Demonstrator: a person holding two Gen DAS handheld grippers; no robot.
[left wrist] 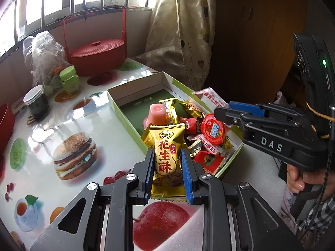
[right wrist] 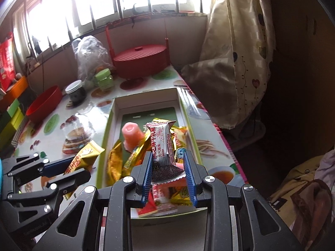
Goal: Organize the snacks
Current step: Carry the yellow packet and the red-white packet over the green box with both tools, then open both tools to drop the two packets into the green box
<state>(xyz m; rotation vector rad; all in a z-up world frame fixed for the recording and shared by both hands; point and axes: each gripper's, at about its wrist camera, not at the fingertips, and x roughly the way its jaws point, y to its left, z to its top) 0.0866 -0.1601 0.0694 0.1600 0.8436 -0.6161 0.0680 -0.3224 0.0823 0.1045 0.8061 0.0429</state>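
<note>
The left gripper (left wrist: 167,167) grasps a gold bar (left wrist: 166,159); the right gripper (right wrist: 168,173) grasps a white candy (right wrist: 162,146) above the box (right wrist: 108,125).

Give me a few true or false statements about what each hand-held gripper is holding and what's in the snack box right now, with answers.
1. The left hand-held gripper grips a gold peanut crisp packet. True.
2. The right hand-held gripper is empty. False: it holds a white and red candy packet.
3. The green box holds a pink jelly cup. True.
4. The red lidded basket sits inside the box. False: it stands on the table near the window.
5. The dark jar has no lid. False: a silver lid is on it.
</note>
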